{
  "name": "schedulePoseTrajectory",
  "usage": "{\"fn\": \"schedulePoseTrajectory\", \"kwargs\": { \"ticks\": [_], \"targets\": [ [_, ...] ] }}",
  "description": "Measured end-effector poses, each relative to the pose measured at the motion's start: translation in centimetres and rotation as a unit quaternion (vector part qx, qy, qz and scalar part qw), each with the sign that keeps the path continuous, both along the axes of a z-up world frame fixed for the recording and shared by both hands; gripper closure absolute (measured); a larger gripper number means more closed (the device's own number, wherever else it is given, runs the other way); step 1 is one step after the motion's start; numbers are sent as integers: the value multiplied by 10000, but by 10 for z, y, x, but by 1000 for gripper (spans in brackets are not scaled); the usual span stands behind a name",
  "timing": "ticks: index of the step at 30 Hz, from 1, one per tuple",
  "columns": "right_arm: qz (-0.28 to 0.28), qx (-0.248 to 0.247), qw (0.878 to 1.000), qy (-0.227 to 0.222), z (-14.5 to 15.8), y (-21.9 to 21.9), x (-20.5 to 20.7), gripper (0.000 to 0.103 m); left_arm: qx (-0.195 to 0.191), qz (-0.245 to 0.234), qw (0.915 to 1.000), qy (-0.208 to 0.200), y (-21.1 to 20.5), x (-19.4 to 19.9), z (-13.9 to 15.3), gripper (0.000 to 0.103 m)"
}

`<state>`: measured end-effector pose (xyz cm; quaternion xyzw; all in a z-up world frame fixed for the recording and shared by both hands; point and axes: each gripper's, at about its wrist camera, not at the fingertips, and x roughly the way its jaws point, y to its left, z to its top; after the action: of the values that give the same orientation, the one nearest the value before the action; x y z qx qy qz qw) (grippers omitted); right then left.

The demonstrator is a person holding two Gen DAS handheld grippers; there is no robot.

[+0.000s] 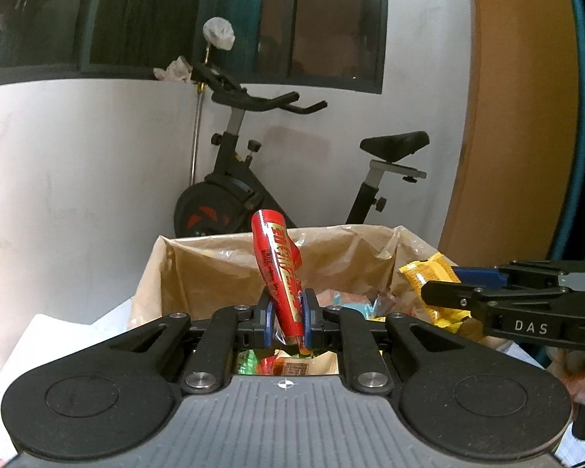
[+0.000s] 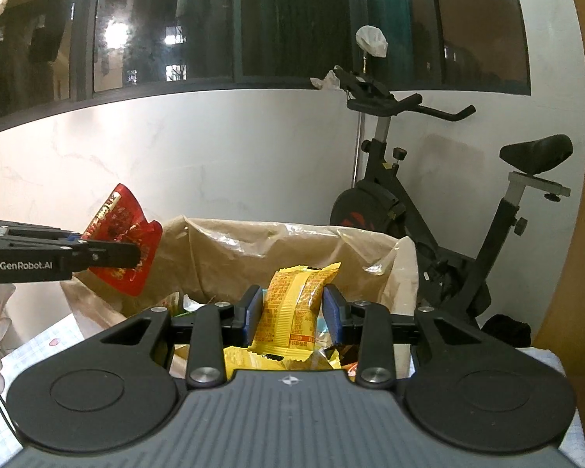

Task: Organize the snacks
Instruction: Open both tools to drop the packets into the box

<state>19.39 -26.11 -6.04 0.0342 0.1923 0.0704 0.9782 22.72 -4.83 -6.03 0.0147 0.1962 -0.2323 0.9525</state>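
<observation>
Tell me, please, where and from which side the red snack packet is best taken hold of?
Across its flat faces near the lower end, coming from below along its length. The red snack packet is thin and flat and stands tilted above the lined box, so pads on the two broad faces pinch it firmly, just as the left tongs do now.

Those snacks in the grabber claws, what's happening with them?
A person is sorting snacks with a grabber in each hand. The left gripper is shut on a red snack packet, and the right gripper is shut on a yellow snack packet. Both are held up over a cardboard box lined with clear plastic, with more snacks inside it. An exercise bike stands behind.
</observation>
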Motion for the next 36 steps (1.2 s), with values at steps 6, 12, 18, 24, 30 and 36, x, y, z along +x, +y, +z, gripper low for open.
{"fn": "schedulePoseTrajectory", "kwargs": {
  "ticks": [6,12,18,24,30,36],
  "targets": [
    [18,277,9995,161,-6,5,13,67,193,77,9997,91,-3,7,-7,87],
    [222,403,9986,263,-6,29,32,67,281,279,9991,144,10,11,-8,87],
    [267,121,9988,398,-9,47,47,63,478,365,9981,90,17,12,-7,53],
    [177,140,9991,358,-6,43,38,42,351,395,9985,138,27,7,-2,28],
    [-174,301,9991,243,9,27,19,14,364,492,9981,59,28,-3,9,11],
    [-415,401,9979,286,23,15,-3,6,410,675,9969,-28,30,-19,22,9]
  ]
}}
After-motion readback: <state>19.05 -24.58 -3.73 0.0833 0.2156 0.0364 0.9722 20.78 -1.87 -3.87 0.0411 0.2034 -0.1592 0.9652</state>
